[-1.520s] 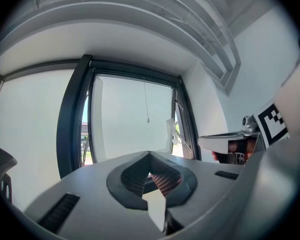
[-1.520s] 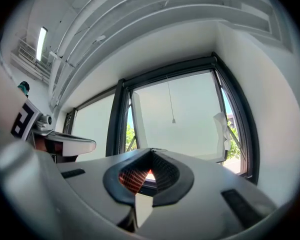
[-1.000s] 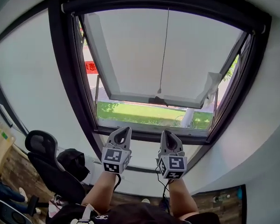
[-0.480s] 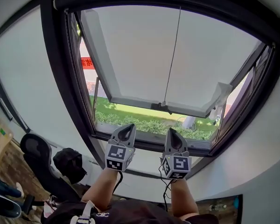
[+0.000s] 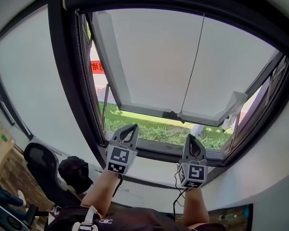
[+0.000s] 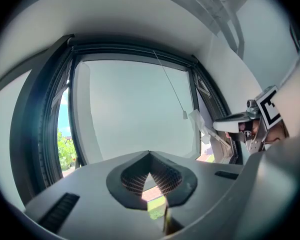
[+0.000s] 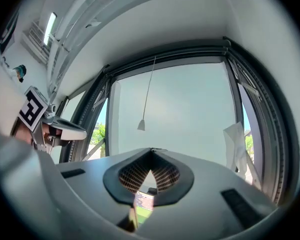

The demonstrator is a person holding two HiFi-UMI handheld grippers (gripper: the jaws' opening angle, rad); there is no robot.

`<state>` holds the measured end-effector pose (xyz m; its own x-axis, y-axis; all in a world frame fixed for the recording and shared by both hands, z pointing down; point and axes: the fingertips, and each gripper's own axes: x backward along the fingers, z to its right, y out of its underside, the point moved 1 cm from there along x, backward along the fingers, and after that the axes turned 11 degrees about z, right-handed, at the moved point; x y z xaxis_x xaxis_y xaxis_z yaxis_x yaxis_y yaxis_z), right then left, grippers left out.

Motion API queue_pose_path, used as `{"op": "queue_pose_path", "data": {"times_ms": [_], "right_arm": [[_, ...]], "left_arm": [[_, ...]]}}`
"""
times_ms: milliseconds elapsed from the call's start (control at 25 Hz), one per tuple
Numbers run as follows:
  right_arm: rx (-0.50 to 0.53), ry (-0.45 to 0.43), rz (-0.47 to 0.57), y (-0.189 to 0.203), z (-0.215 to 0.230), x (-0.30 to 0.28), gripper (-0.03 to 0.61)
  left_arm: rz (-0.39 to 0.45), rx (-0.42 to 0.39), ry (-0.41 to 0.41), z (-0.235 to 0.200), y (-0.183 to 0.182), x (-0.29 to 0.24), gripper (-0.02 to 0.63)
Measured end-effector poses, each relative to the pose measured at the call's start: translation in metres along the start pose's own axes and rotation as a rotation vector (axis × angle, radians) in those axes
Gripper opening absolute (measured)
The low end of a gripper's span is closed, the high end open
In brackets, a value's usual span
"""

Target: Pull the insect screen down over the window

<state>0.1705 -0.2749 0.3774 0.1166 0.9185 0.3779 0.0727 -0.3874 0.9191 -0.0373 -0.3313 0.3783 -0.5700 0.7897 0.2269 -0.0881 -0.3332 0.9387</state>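
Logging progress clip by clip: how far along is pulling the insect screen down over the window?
Done: the insect screen appears to cover most of the window, with its bottom bar well down. In hand: nothing; the left gripper and right gripper are both shut and empty, below the bar and clear of the pull cord. Left: a strip of grass shows under the bar, so the last stretch remains.

I see two grey, pointed shells: the left gripper and the right gripper. Each carries a white cube printed with black square markers. Dark ribbed pads line the jaws. A black cable trails from the right one. The black top is mine.
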Motion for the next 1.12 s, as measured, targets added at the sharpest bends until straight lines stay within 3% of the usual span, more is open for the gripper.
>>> {"op": "queue_pose_path", "data": {"times_ms": [120,200,240,400,520,800,1120], "right_arm": [[0.134,0.000,-0.001,-0.011,0.015,0.000,0.002],[0.288,-0.008,-0.020,-0.019,0.026,0.001,0.003],[0.374,-0.024,-0.036,-0.021,0.031,0.001,0.008],[0.627,-0.114,-0.093,-0.036,0.049,0.001,0.143],[0.754,-0.113,-0.076,-0.060,0.070,-0.002,0.158],[1.046,-0.108,-0.041,-0.133,0.096,-0.020,0.158],[1.168,-0.076,0.025,-0.204,0.120,-0.045,0.158]], "left_arm": [[0.013,-0.164,0.013,-0.011,-0.009,-0.004,0.014],[0.009,-0.316,0.022,-0.015,-0.016,-0.006,0.016],[0.005,-0.391,0.035,-0.015,-0.021,-0.008,0.051],[-0.016,-0.627,0.112,-0.022,-0.041,-0.011,0.182],[-0.004,-0.764,0.106,-0.036,-0.066,-0.013,0.187],[0.072,-0.947,0.054,-0.073,-0.148,-0.024,0.187],[0.119,-1.070,-0.026,-0.108,-0.234,-0.047,0.187]]}}
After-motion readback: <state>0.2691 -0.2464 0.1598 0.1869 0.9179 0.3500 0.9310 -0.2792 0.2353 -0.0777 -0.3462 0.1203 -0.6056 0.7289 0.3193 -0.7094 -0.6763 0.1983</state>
